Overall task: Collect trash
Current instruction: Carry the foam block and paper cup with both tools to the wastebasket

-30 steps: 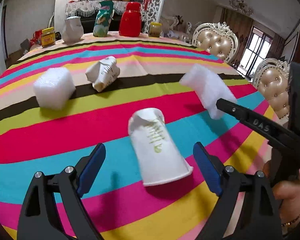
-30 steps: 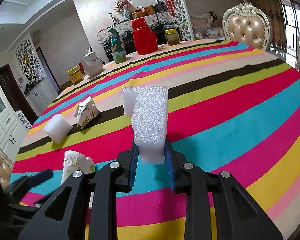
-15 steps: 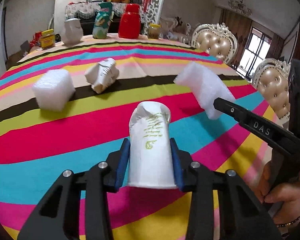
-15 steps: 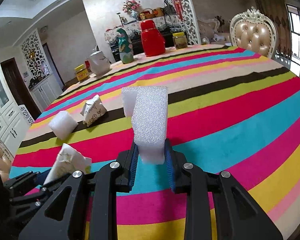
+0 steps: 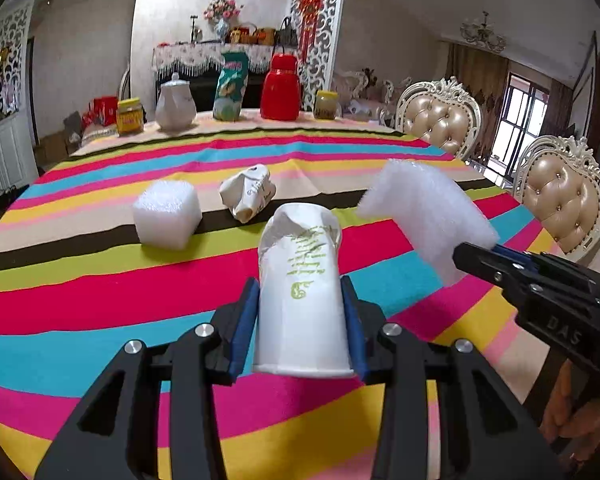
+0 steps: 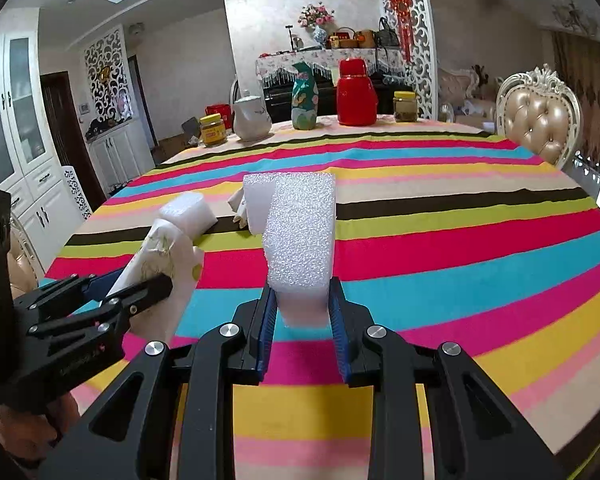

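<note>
Above striped tablecloth (image 5: 100,280), left gripper (image 5: 300,312) tilts down clamping paper cup (image 5: 300,280).

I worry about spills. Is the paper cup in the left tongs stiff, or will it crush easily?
The paper cup probably crushes easily: its far end is already dented. It looks light and likely empty. The left tongs grip its sides, so extra squeeze may flatten it.

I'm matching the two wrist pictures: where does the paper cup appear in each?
Left wrist: the paper cup stands centre, low, clamped in the left hand-held gripper.
Right wrist: the paper cup is at the left edge, halfway down.
Shared landmark: the red flask at the table's far end.
</note>
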